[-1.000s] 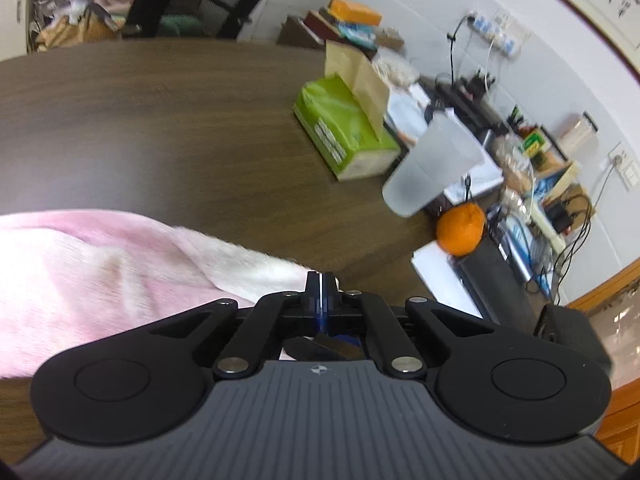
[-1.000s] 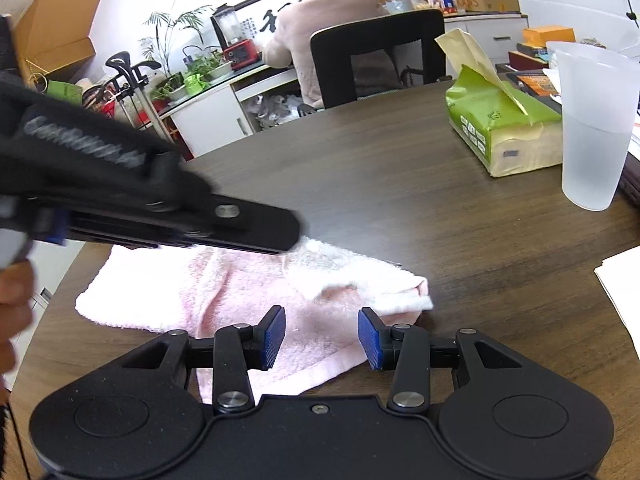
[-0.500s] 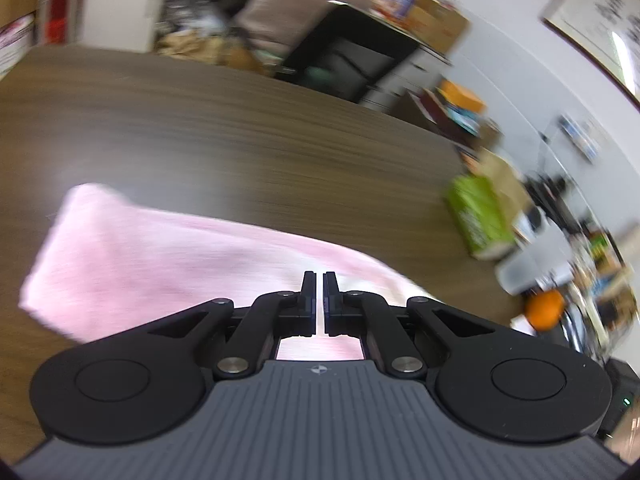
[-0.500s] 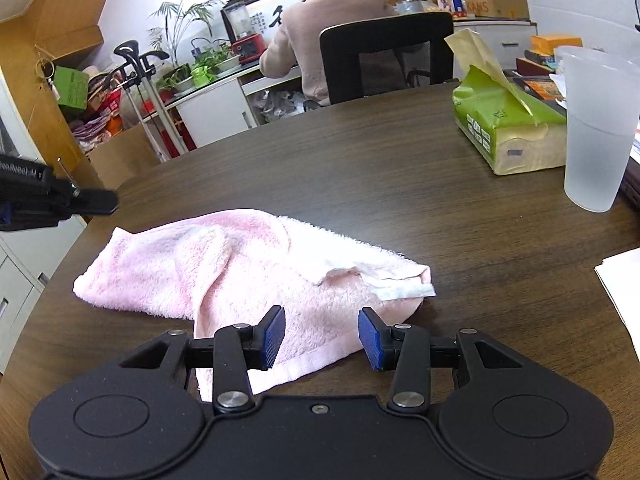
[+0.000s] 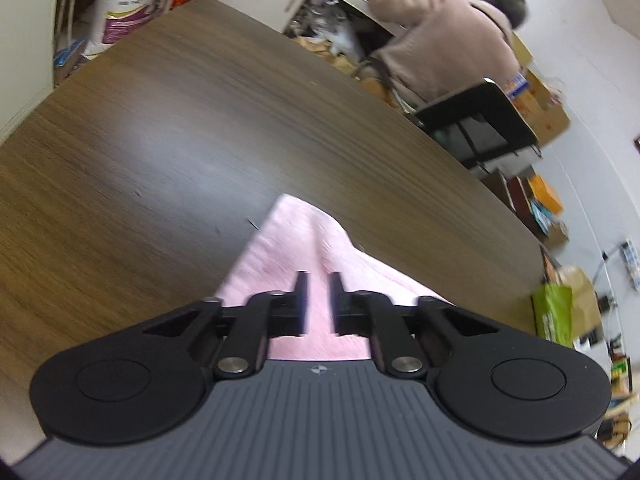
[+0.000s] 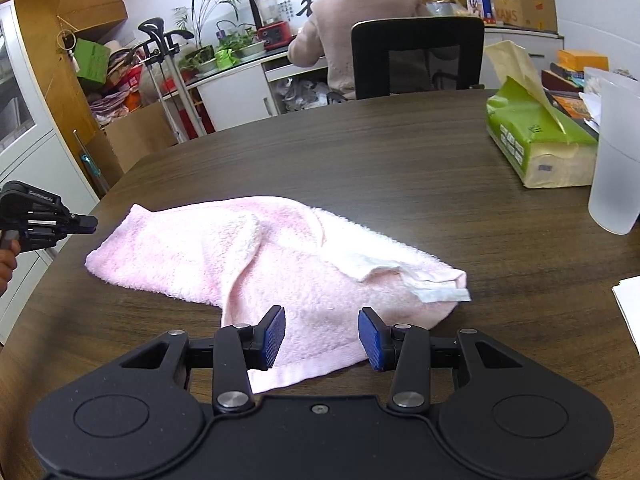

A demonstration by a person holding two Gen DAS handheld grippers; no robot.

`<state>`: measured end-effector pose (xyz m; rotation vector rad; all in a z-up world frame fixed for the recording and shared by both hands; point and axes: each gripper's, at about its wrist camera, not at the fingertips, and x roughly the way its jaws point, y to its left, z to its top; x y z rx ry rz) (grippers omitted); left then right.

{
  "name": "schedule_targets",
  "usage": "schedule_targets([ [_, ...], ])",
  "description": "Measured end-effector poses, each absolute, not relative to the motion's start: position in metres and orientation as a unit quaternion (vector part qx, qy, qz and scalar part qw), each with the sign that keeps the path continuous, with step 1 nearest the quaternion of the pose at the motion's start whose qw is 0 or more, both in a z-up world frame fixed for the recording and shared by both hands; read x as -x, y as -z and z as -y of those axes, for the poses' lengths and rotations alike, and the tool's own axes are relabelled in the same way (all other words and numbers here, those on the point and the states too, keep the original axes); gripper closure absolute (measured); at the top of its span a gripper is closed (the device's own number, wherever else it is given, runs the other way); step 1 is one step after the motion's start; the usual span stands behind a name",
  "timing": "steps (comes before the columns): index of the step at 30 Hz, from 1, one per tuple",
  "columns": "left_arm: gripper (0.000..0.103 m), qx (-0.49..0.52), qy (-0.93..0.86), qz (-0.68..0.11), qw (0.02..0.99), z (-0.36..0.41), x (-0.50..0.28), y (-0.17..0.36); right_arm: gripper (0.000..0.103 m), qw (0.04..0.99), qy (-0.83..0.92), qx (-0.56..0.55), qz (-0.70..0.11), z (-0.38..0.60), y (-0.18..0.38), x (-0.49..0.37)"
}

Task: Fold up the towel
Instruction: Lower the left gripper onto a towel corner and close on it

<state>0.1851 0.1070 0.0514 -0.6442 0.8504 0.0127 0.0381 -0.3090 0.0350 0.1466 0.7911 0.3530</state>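
Note:
A pink towel (image 6: 280, 264) lies rumpled on the dark wooden table (image 6: 400, 152), one layer folded over, with a white hem at its right end. My right gripper (image 6: 322, 320) hovers open over the towel's near edge, nothing pinched between its blue pads. My left gripper (image 6: 94, 224) is at the far left, beyond the towel's left corner and apart from it. In the left wrist view its jaws (image 5: 318, 280) are opening; the towel (image 5: 296, 236) shows through the gap below them, not gripped.
A green tissue pack (image 6: 536, 148) and a frosted plastic cup (image 6: 614, 176) stand at the right of the table, with white paper (image 6: 630, 304) at the right edge. A person (image 6: 360, 20) sits on a black chair (image 6: 416, 56) behind the table, back turned.
My left gripper let go of the towel's right end, swung away to the left past the towel's left corner, and its jaws parted. The towel now lies folded over. My right gripper hardly moved.

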Motion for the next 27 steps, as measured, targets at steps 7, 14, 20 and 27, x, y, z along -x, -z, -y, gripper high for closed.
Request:
schedule_targets([
  [7, 0.031, 0.262, 0.001, -0.402, 0.878, -0.100, -0.203, -0.051, 0.063, 0.907, -0.173, -0.063, -0.379, 0.303, -0.035, -0.042],
  [14, 0.010, 0.192, -0.018, -0.425, 0.884, -0.077, -0.226, -0.052, 0.063, 0.906, -0.174, -0.064, -0.380, 0.305, -0.033, -0.049],
  [20, 0.050, 0.190, -0.034, -0.468, 0.863, -0.070, -0.242, -0.035, 0.063, 0.906, -0.180, -0.056, -0.379, 0.302, -0.034, -0.051],
  [27, 0.078, 0.179, -0.051, -0.471, 0.862, -0.069, -0.249, -0.031, 0.061, 0.905, -0.183, -0.044, -0.382, 0.293, -0.031, -0.054],
])
